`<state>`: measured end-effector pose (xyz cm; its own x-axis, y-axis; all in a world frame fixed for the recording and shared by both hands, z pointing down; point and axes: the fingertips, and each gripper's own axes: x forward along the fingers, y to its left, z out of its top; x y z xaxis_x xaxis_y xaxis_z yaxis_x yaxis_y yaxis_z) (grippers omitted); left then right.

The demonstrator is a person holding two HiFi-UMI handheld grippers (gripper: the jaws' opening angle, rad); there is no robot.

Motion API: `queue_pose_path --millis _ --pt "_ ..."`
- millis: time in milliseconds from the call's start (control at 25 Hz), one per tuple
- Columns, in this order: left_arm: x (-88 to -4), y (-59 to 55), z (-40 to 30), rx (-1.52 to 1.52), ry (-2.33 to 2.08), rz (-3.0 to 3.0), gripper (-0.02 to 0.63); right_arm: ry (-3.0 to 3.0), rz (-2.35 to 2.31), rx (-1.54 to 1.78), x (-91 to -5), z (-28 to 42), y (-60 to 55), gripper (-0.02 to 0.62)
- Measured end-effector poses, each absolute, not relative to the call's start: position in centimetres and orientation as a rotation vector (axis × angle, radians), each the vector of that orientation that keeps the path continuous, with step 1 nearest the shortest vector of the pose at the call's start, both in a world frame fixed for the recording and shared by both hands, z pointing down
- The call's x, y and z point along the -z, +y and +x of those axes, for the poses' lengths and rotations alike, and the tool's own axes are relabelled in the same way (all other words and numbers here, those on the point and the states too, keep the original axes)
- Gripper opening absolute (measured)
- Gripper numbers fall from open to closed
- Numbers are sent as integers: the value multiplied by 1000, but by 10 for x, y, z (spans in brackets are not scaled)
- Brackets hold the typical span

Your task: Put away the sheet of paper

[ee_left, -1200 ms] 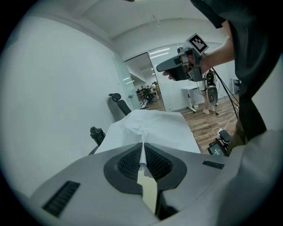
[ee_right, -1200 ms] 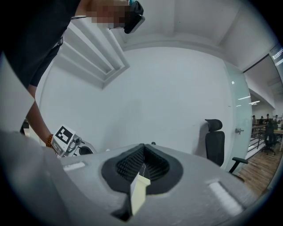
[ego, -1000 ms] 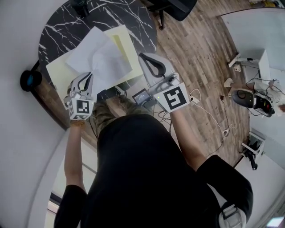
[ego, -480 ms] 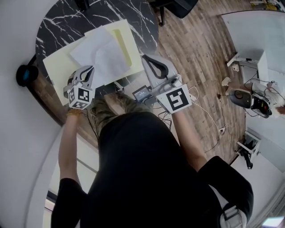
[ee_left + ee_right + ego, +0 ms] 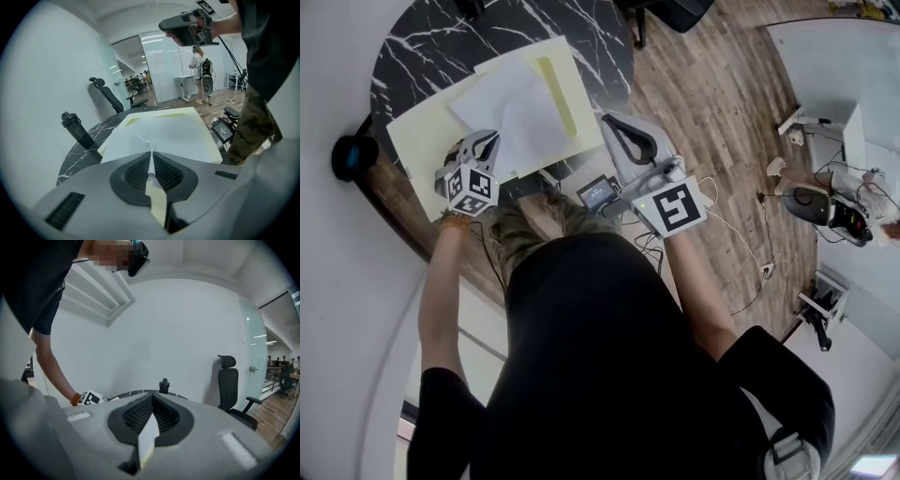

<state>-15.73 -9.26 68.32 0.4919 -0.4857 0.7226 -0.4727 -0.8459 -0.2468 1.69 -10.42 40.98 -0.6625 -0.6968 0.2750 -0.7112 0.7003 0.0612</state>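
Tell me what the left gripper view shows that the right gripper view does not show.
Only the left gripper view: the left gripper shut on the edge of the white sheet, the yellow sheet under it, and the right gripper raised. Only the right gripper view: the right gripper's jaws together with nothing between them, and the left gripper's marker cube. Both: the black bottle on the marble table.

left gripper (image 5: 490, 140) low, right gripper (image 5: 610, 121) raised (fingers (image 5: 134, 416) closed)
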Motion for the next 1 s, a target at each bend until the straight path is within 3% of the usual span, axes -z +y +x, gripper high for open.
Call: queue_pose_path --millis 1000 --pt "-736 -89 -179 1516 802 -2703 26 -2615 1075 -125 -429 11 -113 -2"
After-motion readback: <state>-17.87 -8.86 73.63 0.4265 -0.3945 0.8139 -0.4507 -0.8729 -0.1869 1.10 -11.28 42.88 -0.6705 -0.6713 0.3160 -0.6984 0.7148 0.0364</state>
